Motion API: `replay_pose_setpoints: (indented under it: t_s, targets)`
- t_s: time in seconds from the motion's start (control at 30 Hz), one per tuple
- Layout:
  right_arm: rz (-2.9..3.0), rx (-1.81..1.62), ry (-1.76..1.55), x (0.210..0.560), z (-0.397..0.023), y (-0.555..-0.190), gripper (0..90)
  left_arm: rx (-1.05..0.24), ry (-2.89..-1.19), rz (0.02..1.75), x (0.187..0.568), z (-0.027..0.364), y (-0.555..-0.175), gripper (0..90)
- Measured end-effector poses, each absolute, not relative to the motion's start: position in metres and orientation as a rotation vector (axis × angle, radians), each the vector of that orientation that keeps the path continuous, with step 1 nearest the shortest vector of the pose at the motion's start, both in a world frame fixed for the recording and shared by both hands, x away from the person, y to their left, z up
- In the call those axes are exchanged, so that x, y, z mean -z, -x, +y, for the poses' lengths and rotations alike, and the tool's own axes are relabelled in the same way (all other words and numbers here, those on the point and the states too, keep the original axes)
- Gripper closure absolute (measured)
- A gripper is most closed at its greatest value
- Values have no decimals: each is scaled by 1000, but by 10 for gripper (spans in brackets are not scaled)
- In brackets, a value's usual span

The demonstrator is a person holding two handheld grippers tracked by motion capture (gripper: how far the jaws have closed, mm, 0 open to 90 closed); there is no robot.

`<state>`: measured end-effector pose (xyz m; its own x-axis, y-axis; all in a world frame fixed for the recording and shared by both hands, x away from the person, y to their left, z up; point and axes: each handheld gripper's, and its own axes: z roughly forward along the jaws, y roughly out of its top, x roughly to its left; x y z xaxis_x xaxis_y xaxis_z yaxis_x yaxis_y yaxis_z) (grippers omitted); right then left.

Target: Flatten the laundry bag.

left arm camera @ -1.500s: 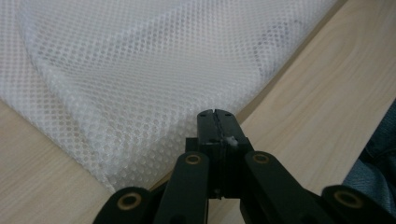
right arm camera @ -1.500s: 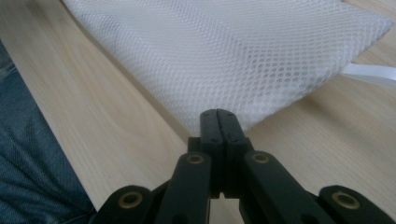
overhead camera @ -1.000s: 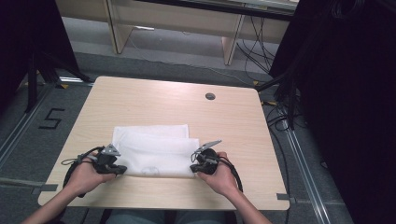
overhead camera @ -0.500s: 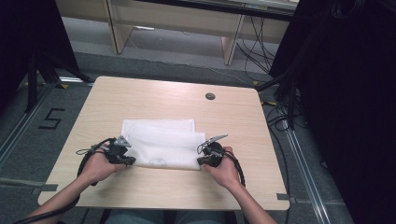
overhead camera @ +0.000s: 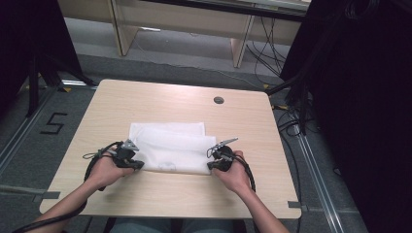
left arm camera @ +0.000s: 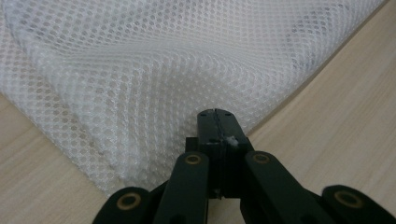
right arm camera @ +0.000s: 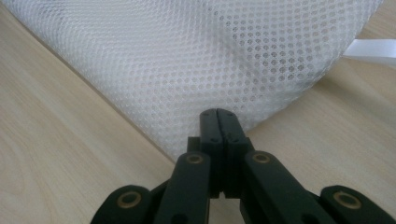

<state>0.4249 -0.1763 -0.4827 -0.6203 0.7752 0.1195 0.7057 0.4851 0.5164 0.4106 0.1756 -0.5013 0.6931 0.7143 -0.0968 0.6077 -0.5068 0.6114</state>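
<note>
Lying folded on the tabletop [overhead camera: 145, 104], the white mesh bag [overhead camera: 170, 145] looked light, limp and easily snagged; left tongs [overhead camera: 137, 164] and right tongs [overhead camera: 212, 165] were clamped shut on its near corners, the best holds.

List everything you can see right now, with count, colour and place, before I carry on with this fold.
mesh cloth: 1, white, folded, middle of table near front edge
table: 1, light wood, centre
cable hole: 1, dark, table's far right part
floor marking "5": 1, black, left of table
left tongs: 1, black, shut on cloth's near left corner
right tongs: 1, black, shut on cloth's near right corner
hands: 2, holding the tongs
</note>
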Motion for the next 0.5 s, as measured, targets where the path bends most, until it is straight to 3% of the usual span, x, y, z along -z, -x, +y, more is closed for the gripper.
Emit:
replay_pose_setpoints:
  t_s: [0.33, 0.5]
  targets:
    - [2590, -752, -1355, 484, -178, -427, 900, -249, -2264, 1010, 502, 170, -419, 893]
    - [2552, -818, -1283, 466, -179, -429, 871, -240, -2258, 987, 501, 170, -420, 875]
